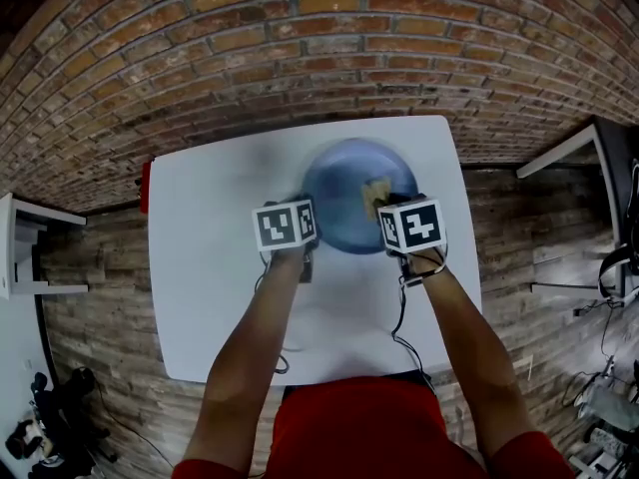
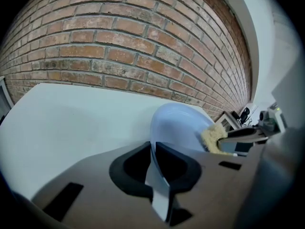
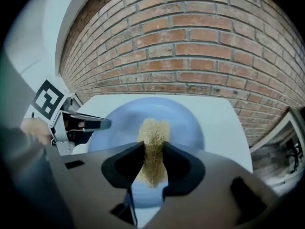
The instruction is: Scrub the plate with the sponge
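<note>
A round blue plate (image 1: 344, 183) lies on the white table (image 1: 210, 267), toward its far side. My left gripper (image 2: 156, 168) is shut on the plate's (image 2: 178, 125) near left rim, which runs edge-on between its jaws. My right gripper (image 3: 153, 162) is shut on a yellow sponge (image 3: 153, 144). The sponge presses down on the inside of the plate (image 3: 186, 123), right of its middle. In the head view the sponge (image 1: 376, 195) shows just ahead of the right marker cube. Both cubes hide the jaws there.
A brick wall (image 1: 300, 48) rises right behind the table. A red object (image 1: 145, 186) sticks out at the table's left edge. A white shelf (image 1: 20, 247) stands at far left and a dark desk (image 1: 599, 143) at right. Cables trail over the table's near edge.
</note>
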### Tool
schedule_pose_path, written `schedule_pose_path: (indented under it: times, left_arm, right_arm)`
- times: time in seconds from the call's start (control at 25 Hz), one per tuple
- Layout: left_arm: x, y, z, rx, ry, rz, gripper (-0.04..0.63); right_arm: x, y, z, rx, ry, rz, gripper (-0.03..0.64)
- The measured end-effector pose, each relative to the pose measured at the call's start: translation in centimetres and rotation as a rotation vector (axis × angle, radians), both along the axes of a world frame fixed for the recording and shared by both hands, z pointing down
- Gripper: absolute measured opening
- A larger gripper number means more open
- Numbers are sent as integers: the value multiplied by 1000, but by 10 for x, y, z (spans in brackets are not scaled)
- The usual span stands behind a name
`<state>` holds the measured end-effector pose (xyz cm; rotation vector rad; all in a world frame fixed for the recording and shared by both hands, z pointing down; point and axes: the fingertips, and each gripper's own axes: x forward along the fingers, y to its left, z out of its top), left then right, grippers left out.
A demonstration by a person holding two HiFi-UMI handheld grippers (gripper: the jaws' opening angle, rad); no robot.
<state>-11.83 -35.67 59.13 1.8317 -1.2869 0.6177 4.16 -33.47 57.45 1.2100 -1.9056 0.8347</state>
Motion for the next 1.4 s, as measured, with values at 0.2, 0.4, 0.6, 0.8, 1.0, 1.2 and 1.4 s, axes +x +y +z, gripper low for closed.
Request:
schedule_pose_path:
  times: [0.2,0.4,0.6,0.8,1.0,1.2,1.4]
  left_arm:
    - [0,0,0,3,-5,2,43]
    - [0,-1,0,8,-5,-3,43]
    - [1,0,1,7,-8,-3,43]
    - [1,-1,0,10,-8,-3,43]
    - [0,-2,1,10,-16,-3,43]
    - [0,-1,1,15,-24,-1,43]
    - [1,0,-2,51,-14,-18,43]
  right_arm:
    - [36,1,-5,6,0,81,120]
    - [-23,16,-22,32,-104,11,120]
    - [-87,38,-13,-16,-137,-89,120]
    - [-78,45,-1,-46,-101,-90,120]
    - [-37,42,1,-54,-64,-39,120]
    - [-2,42,0,-50,-42,2,120]
    - [0,39,-11,3,-81,-1,120]
